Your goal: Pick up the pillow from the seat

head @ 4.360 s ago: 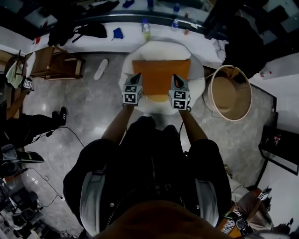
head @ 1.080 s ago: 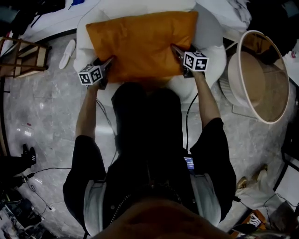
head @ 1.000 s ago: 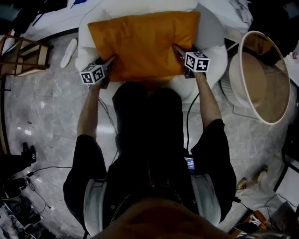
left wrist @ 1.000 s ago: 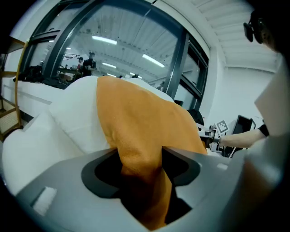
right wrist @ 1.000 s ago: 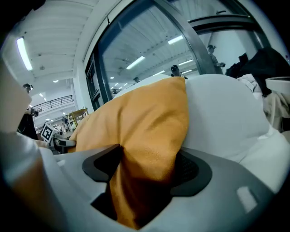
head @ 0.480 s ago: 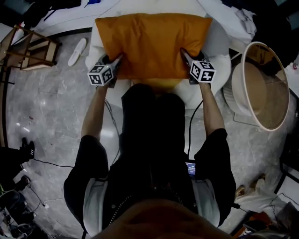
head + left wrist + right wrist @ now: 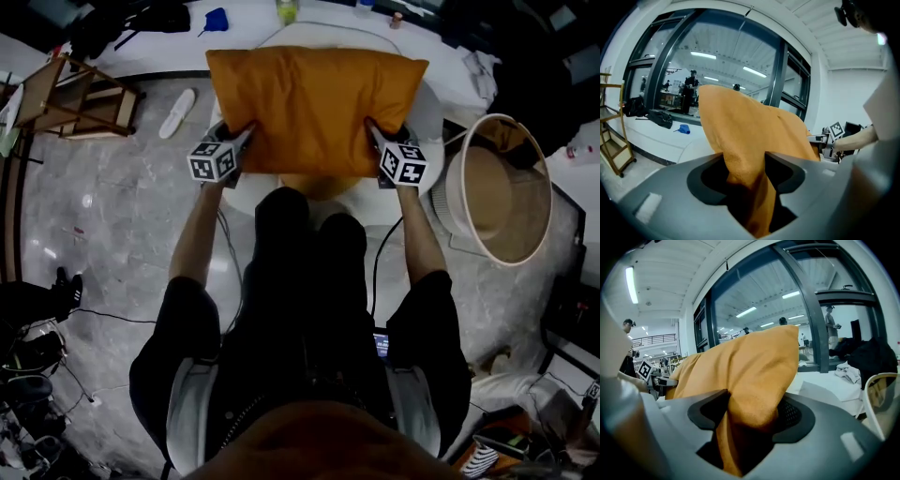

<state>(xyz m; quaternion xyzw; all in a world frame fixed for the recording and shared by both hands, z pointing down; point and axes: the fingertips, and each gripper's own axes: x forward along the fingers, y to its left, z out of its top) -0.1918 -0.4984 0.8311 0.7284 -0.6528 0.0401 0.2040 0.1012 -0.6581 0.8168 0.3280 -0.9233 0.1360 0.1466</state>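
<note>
Head view gives me one orange pillow (image 7: pixel 314 108), two grippers and one white seat (image 7: pixel 429 112). The left gripper (image 7: pixel 244 139) bites the pillow's near left corner and the right gripper (image 7: pixel 373 133) its near right corner.

In the left gripper view, the left gripper (image 7: pixel 745 171) has both jaws clenched on a bunched fold of orange fabric. The right gripper view shows the same on the other side: the right gripper (image 7: pixel 750 416) is clamped on a thick wad of pillow.

The pillow is held up over the seat and covers most of it. I cannot tell whether its far edge touches the seat. My operator's dark torso hides the seat's front edge.

Beside the seat I count one round basket (image 7: pixel 492 187), cut off by nothing but dim inside. Further left are one wooden rack (image 7: pixel 75 94), partly cropped, and one pale slipper (image 7: pixel 176 99) on the floor.

The only print I can make out is the black-and-white square marker on each gripper's cube. No lettering is legible.
</note>
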